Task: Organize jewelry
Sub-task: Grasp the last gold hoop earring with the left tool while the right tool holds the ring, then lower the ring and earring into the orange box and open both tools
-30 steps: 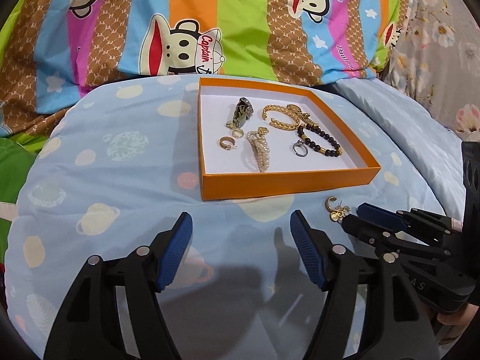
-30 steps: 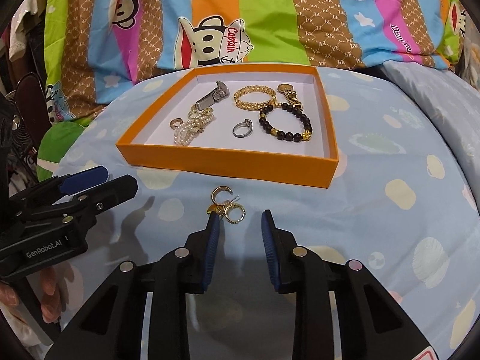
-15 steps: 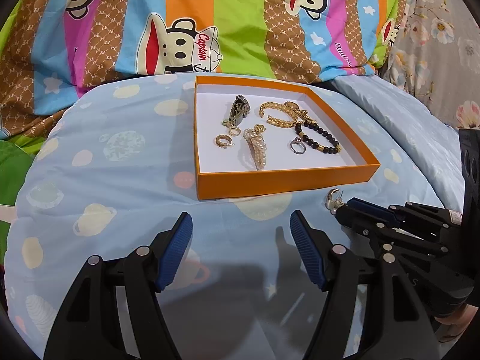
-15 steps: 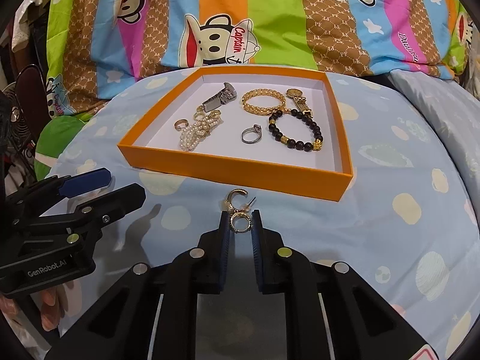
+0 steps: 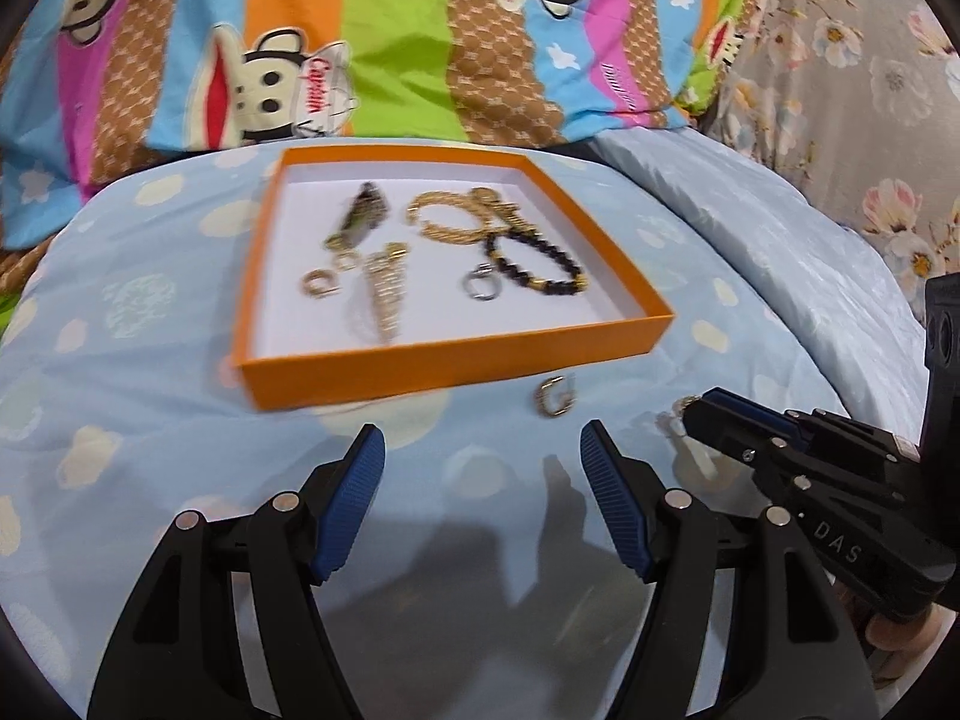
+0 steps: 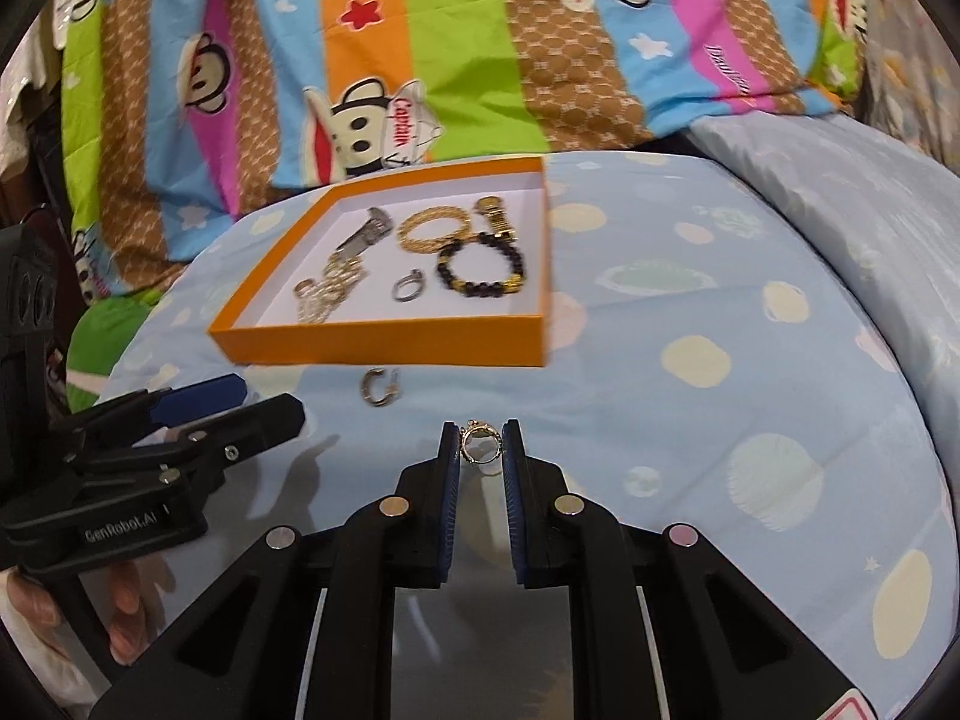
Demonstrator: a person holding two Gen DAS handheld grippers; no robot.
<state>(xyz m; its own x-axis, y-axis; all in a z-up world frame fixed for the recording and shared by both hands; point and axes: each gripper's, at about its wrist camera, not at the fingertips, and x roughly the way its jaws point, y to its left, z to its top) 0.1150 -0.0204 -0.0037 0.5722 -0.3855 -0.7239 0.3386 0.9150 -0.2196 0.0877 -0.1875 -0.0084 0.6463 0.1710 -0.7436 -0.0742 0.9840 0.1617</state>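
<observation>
**Earring pinched, tray not yet reached**

Earring point(image 6: 478, 443) sits between the pads of my right tongs point(image 6: 480, 441), which have just been closing and are now narrow and clamped on it, clear of the bed point(image 6: 690, 450). Only the tips hold it, by its thin hoop. My left tongs point(image 5: 480, 501) hang wide with nothing between them, low over the bed in front of the tray point(image 5: 456, 369). A second earring point(image 5: 555, 403) lies loose on the bed just outside the tray's near wall. Inside the tray I can make out a gold bracelet point(image 6: 432, 229), a black bead bracelet point(image 6: 483, 270), a silver ring point(image 6: 409, 288) and a pale heap of chain or pearls point(image 6: 327, 294); the rest is too blurred to name.

Risks, as I judge them:
- The hoop could twist or slip out of so slight a grip if I swing fast, and then vanish into the soft covers.
- Carried too low, it may catch the tray's near wall and be knocked free.
- Dropped onto the heap, it could tangle with the chain.
- My left tongs are close to the loose earring; a careless nudge could push it under the tray edge.
</observation>
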